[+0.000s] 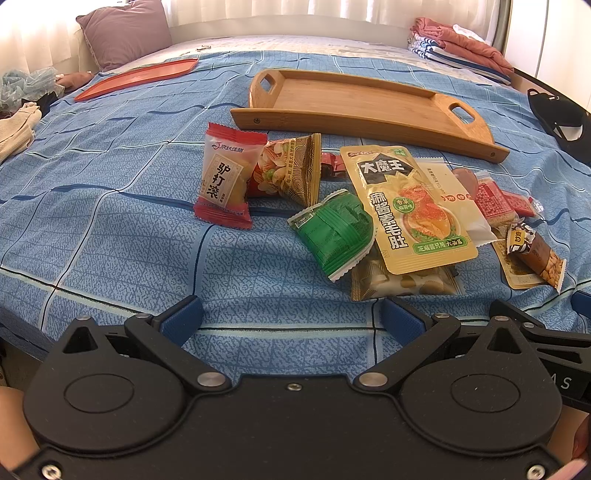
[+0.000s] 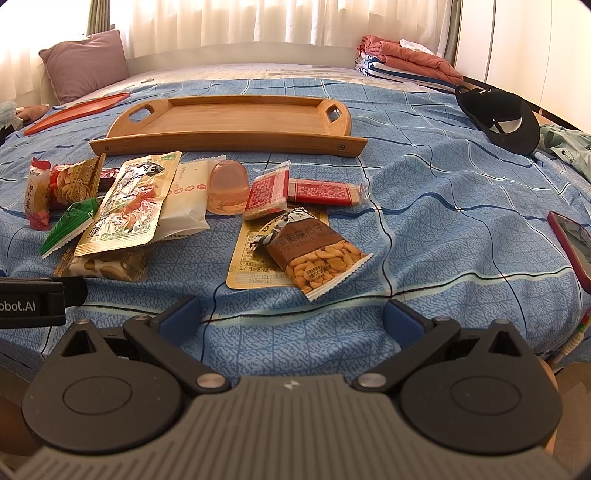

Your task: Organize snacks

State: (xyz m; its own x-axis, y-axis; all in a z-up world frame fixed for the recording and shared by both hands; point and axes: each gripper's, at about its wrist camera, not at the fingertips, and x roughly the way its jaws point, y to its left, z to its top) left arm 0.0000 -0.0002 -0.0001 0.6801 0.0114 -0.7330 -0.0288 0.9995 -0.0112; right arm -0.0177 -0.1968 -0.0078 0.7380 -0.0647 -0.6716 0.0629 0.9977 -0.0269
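Observation:
Several snack packets lie in a loose pile on the blue bedspread. In the left wrist view I see a red-and-white candy packet (image 1: 227,175), a green packet (image 1: 334,230) and a large gold pouch (image 1: 406,206). The right wrist view shows a brown seed packet (image 2: 317,253), a red bar (image 2: 321,192) and a clear pink jelly cup (image 2: 227,188). Behind the pile rests an empty wooden tray (image 1: 354,99) (image 2: 236,114). My left gripper (image 1: 291,317) is open, just short of the pile. My right gripper (image 2: 291,315) is open too, in front of the seed packet.
An orange tray (image 1: 136,77) lies at the back left beside a purple pillow (image 1: 125,31). Folded clothes (image 2: 406,61) sit at the back right. A black cap (image 2: 506,122) and a red-cased phone (image 2: 572,243) lie to the right.

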